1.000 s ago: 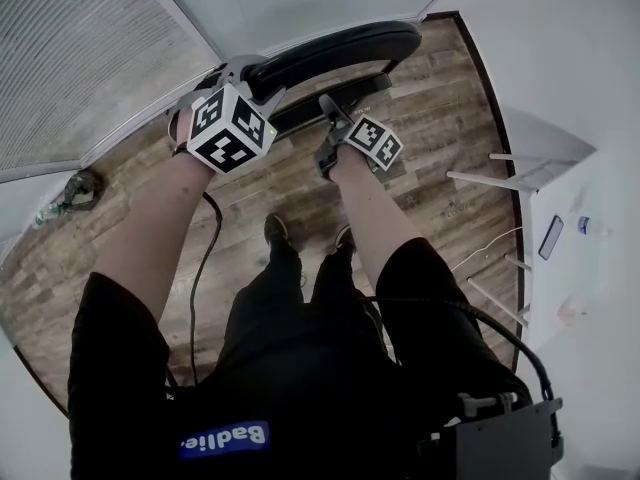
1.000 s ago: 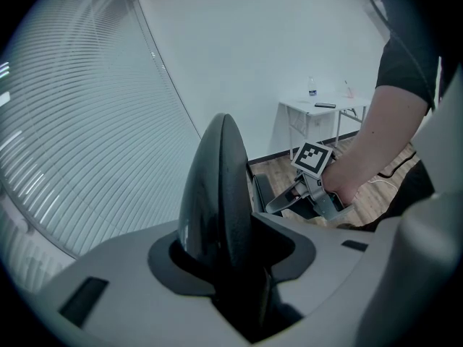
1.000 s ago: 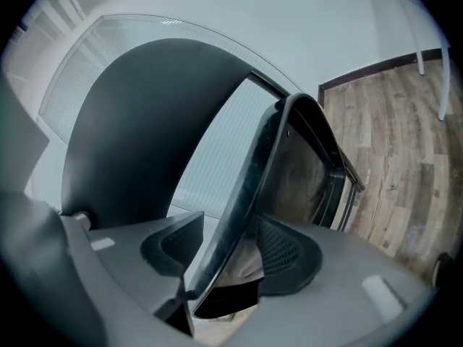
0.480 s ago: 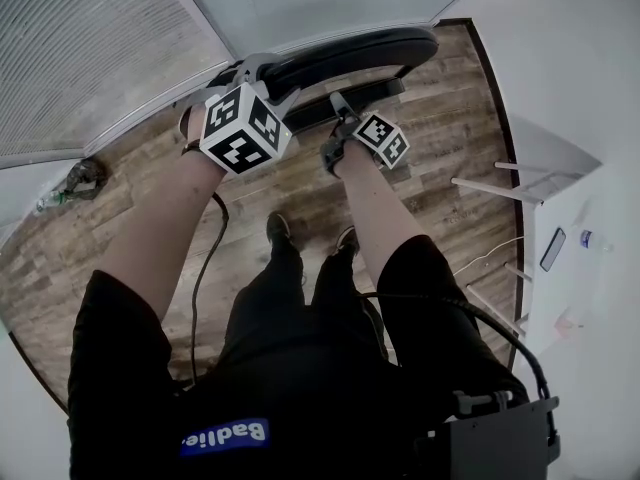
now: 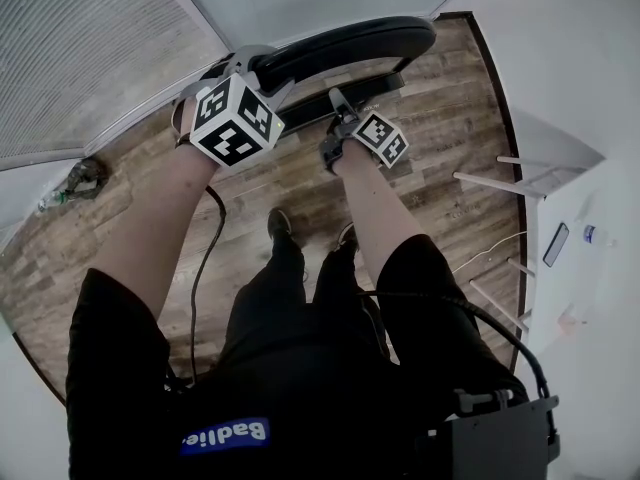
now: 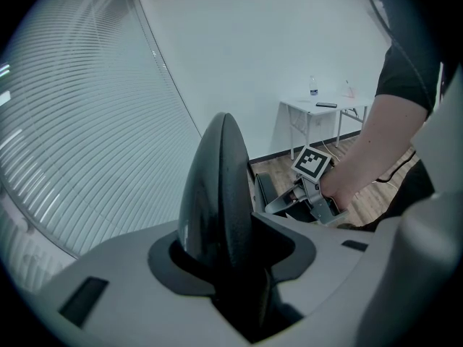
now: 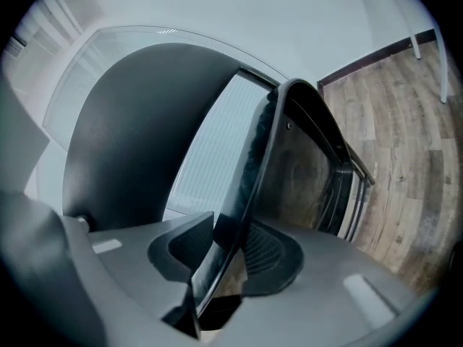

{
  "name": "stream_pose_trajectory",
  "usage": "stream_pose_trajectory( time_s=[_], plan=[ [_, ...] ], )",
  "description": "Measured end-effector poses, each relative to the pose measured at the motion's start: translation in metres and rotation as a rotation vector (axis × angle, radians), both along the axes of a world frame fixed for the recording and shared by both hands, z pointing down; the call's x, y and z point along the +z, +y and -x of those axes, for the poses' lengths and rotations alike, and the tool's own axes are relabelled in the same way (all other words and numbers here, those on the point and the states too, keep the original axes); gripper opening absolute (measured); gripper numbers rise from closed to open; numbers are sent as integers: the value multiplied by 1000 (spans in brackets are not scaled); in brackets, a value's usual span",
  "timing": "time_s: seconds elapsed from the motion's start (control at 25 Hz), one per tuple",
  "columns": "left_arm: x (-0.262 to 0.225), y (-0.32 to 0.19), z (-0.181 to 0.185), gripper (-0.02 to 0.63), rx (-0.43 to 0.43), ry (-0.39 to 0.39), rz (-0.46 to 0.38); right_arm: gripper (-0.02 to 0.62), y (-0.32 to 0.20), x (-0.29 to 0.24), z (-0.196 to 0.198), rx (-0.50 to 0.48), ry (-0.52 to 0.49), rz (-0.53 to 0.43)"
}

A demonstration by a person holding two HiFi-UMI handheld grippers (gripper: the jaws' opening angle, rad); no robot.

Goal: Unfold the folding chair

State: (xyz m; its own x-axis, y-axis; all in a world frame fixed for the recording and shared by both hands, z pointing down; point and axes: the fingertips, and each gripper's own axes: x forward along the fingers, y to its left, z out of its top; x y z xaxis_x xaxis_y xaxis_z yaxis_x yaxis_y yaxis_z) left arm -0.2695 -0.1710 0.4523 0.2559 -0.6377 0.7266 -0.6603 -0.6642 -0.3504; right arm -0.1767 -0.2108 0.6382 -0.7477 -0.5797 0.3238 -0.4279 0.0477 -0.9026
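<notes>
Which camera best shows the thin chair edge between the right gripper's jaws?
The right gripper view: the chair edge runs up close between the closing jaws of the right gripper. The head view shows the folding chair from above, that edge tiny. The left gripper view shows that gripper small, the edge unclear.

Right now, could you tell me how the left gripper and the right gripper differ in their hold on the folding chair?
The left gripper stands wide, clamped on the thick backrest. The right gripper stands narrower, its fingers closing around a thin frame edge. Both are on the same black folding chair.
</notes>
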Motion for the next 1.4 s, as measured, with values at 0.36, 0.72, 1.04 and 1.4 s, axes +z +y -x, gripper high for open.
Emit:
stream_pose_trajectory(
  time_s=[0.36,0.72,1.04,1.4],
  plan=[
    [3,-1,2,158,1,8,7,110,10,4,-9,-1,-16,2],
    [3,10,-5,158,6,12,9,109,28,5,-24,5,-44,-1],
    [5,16,-18,158,12,14,11,109,39,9,-41,8,-63,-5],
    [7,22,-18,158,8,25,20,110,61,14,-58,3,-102,-14]
  ],
)
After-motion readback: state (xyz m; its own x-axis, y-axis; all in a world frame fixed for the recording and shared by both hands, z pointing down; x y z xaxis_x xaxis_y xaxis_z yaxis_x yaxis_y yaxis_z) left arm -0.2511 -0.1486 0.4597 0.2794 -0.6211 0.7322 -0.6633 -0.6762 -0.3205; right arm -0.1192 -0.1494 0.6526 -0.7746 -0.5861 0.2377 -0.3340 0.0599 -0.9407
